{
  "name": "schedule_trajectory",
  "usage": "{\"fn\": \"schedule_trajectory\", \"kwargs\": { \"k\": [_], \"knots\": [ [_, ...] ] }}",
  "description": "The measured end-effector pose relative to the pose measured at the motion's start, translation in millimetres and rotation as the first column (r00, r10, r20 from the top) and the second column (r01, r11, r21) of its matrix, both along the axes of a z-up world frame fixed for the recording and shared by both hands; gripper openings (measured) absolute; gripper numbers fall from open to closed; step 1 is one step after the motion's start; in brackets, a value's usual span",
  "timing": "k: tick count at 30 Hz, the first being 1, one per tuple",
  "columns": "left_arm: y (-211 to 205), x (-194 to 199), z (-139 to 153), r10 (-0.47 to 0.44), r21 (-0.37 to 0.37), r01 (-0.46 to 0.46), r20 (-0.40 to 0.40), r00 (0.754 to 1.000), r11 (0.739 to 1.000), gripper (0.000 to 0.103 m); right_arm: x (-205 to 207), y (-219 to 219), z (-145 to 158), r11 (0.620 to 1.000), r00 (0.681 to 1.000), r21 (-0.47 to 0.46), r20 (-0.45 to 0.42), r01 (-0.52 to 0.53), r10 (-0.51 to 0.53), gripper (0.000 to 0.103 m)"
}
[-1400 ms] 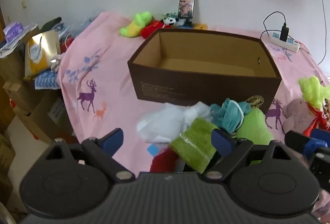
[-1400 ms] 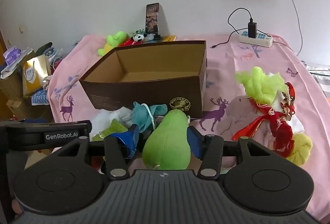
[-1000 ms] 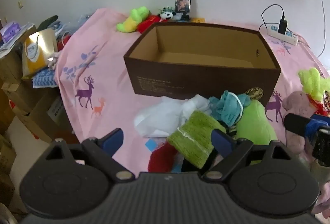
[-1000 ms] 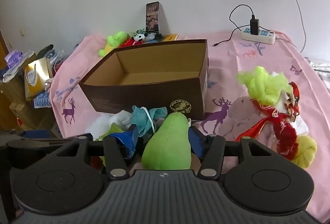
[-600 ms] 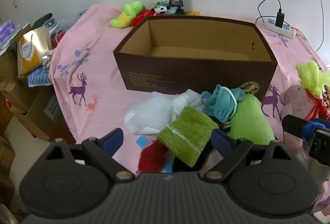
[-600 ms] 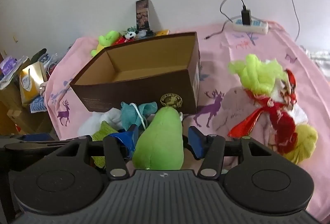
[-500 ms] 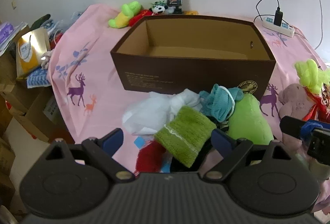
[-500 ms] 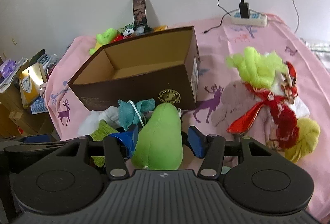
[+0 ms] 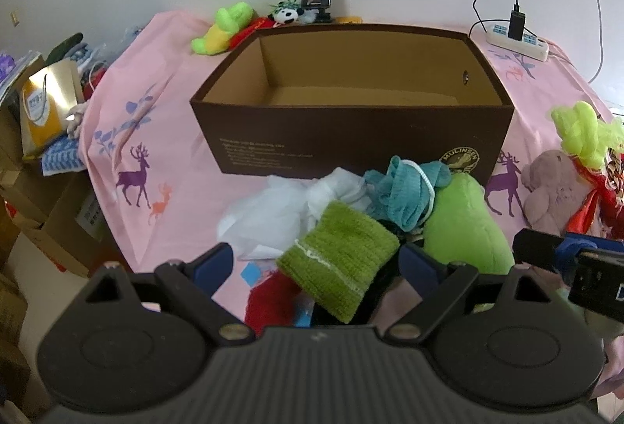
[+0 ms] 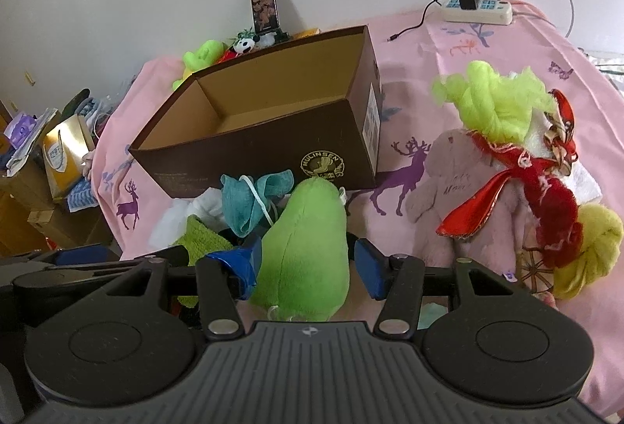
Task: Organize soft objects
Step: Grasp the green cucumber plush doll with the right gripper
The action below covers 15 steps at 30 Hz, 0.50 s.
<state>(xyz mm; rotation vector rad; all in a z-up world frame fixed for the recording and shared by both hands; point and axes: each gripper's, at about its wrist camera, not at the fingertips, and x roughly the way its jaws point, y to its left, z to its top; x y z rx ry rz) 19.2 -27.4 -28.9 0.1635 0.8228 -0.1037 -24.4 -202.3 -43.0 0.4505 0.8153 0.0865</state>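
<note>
Before the empty brown box (image 10: pixel 273 135), we are straddling the green plush (image 10: pixel 308 240) with the right gripper (image 10: pixel 308 264), fingers apart, seemingly not yet touching; we are closing low and centred; the left gripper (image 9: pixel 316 264) is gaping, idle.

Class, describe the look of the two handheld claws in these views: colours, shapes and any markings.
Both match. The left claw and right claw have matte black bodies with ribbed centres, round discs either side, black angled arms with silver screws, and blue fingertip pads. The left view shows part of a white-lettered label on the right claw.

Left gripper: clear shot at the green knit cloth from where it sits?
Probably yes. The left gripper is open, and the green knit cloth lies between its fingers on top of the pile, with nothing covering it.
</note>
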Motion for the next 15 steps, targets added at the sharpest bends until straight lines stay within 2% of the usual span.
{"fn": "schedule_trajectory", "kwargs": {
  "k": [2,7,11,15],
  "knots": [
    [2.1,-0.1,0.5,-0.017,-0.018,0.017,0.003,1.000,1.000,0.091,2.2,-0.9,-0.6,1.000,1.000,0.003,-0.007,-0.004,0.004,0.037],
    [8.8,-13.9,8.0,-0.158,-0.095,0.164,0.066,0.985,0.982,0.091,8.8,-8.4,-1.7,1.000,1.000,0.012,-0.023,-0.007,0.007,0.037],
    [3.5,-30.9,9.4,-0.314,-0.146,0.329,0.118,0.942,0.933,0.091,18.5,-16.7,-5.5,0.998,0.999,0.061,-0.052,-0.010,0.013,0.038],
    [-13.4,-37.2,0.5,-0.418,-0.185,0.435,0.122,0.900,0.881,0.091,31.7,-20.2,-9.2,0.991,0.995,0.130,-0.087,-0.036,0.047,0.038]
  ]
}}
